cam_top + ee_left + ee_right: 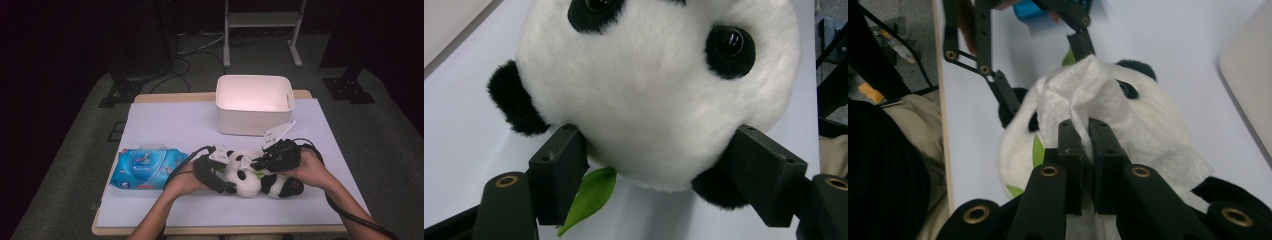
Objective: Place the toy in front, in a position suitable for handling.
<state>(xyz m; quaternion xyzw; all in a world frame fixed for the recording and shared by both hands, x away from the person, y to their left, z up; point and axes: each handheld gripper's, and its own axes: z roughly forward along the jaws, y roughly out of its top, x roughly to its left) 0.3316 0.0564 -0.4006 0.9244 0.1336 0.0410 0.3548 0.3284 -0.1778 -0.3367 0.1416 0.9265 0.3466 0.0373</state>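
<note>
- High view: the toy panda (250, 177) lies on the bench (165, 125) near its front edge, right of the blue wipes pack (145, 169) and nearer than the white bin (254, 104). The left tool (223, 172) grips the panda's head from the left; the right tool (256, 166) sits over its middle from the right.
- Left gripper view: the left tool (659, 160) is spread wide, its two jaws pressed against either side of the panda's white head (659, 85). A green leaf (591, 197) pokes out just beside one jaw.
- Right gripper view: the right tool (1087, 135) is closed narrow on a white wipe (1083, 95), which drapes over the panda's face (1153, 115). The left tool's (1045, 75) linkage reaches the head from the far side.
</note>
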